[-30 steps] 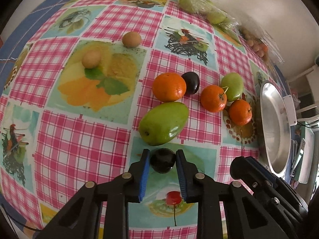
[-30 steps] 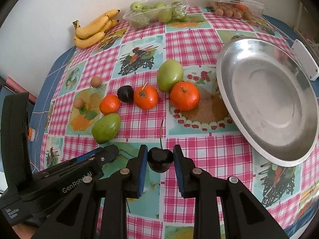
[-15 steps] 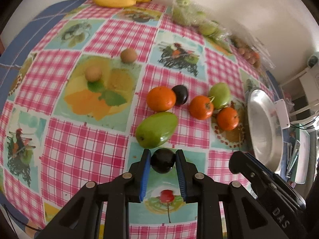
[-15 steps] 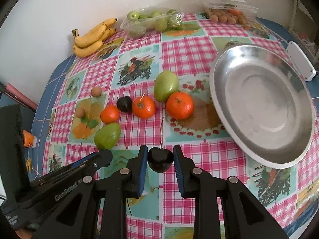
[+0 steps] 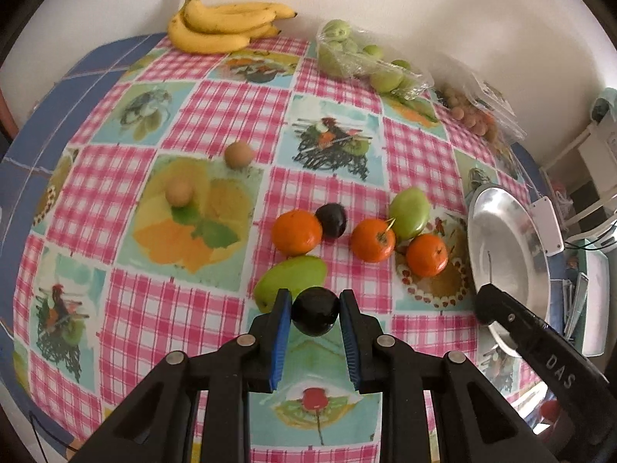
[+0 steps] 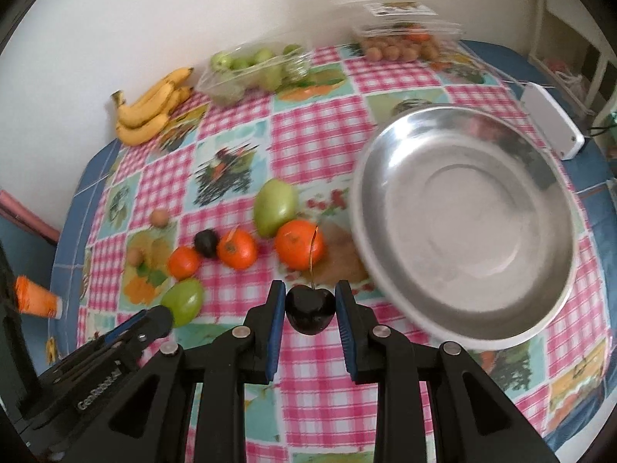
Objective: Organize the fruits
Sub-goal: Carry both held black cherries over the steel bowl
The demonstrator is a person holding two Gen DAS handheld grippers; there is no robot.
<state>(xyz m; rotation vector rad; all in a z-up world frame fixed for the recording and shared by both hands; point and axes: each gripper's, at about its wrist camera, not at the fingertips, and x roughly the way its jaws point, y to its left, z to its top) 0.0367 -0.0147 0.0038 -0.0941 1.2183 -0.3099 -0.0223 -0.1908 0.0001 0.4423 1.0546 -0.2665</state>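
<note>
While both claws hang above the checked tablecloth, each one is clamped tight on a small dark fruit. The left gripper has its blue pads pressed on either side of a round dark cherry, no stalk showing from this side, so I cannot tell which way it points. The right gripper is closed just as firmly on a second dark cherry with a stalk, and that thin stalk stands straight up and away from the claw, toward the far side of the table, its tip crossing in front of an orange.

Down on the cloth the loose fruit sits in a rough row. A green mango lies just beyond the left claw, its long axis slanting from near-left to far-right. Past it are another orange touching a dark plum, then a stalked orange with its little stem poking up to the right, and a second green mango lying tilted beside it. Two small brown fruits rest apart on the left.

Off to the right sits the big metal dish, near the right claw. Against the wall lie the bananas, tips pointing right, a bag of green fruit and a clear box of small brown fruit.
</note>
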